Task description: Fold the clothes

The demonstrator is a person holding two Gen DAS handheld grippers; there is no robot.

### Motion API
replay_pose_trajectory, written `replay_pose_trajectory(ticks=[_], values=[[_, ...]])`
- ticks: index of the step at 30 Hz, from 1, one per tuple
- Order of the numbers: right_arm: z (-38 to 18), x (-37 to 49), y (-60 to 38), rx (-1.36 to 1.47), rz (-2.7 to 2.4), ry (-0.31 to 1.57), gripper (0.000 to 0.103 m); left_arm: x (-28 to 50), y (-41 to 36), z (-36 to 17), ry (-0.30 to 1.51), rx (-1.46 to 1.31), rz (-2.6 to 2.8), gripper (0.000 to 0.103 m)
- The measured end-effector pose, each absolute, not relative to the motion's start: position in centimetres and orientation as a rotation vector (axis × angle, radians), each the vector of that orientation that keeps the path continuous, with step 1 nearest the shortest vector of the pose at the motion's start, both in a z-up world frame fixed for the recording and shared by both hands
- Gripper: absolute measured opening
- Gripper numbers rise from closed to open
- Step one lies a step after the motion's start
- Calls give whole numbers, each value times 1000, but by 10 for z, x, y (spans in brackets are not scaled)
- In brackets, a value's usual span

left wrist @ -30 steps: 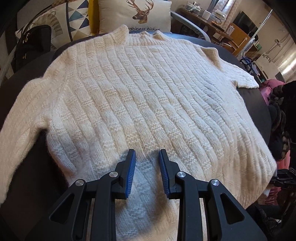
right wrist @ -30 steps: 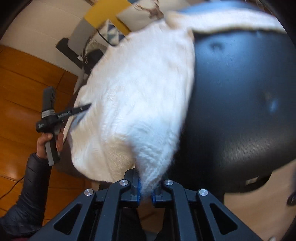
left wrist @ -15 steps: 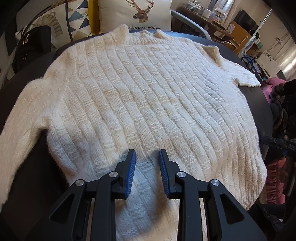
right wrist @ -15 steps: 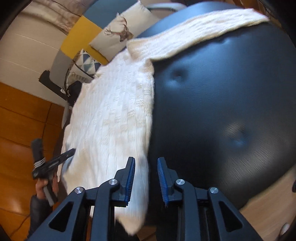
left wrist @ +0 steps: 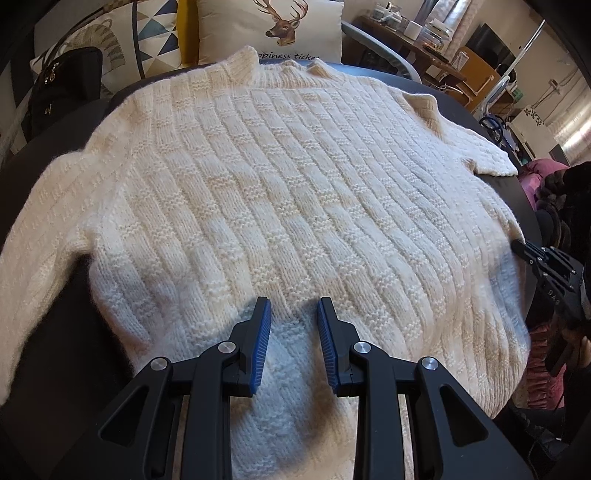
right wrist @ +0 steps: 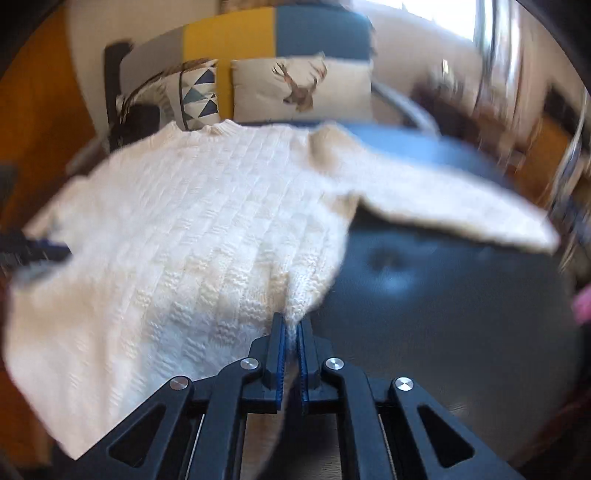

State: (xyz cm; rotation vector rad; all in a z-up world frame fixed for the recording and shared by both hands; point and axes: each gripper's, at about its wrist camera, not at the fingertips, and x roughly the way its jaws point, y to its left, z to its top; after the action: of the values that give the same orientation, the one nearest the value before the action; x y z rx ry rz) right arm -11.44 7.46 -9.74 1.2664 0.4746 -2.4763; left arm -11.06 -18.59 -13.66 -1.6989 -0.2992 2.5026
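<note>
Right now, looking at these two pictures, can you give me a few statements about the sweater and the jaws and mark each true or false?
1. The right gripper has its jaws shut on the side edge of the sweater. True; they have just been closing, with knit between them.
2. The left gripper is clamped tight on the hem. False: its jaws stand apart above the knit, gripping nothing.
3. The sweater is dark grey. False: it is cream, lying on a dark cushion.
4. A pillow with a deer picture stands behind the collar. True.
</note>
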Motion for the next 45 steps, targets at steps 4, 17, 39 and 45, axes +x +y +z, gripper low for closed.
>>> replay_pose_trajectory(ticks=[4, 17, 39, 45], values=[[-119, -124, 89, 1383, -2415, 473, 6, -109, -187, -136, -300, -1696, 2515, 28], [-51, -42, 7, 1025, -1925, 275, 22, -41, -231, -100, -523, -1561, 2655, 28], [-126, -97, -7, 1240, -2094, 758, 22, 105, -261, -156, -1072, -1570, 2634, 28], [-130, -104, 12, 1198, -2111, 604, 23, 114, -230, -162, -1223, -1426, 2565, 28]])
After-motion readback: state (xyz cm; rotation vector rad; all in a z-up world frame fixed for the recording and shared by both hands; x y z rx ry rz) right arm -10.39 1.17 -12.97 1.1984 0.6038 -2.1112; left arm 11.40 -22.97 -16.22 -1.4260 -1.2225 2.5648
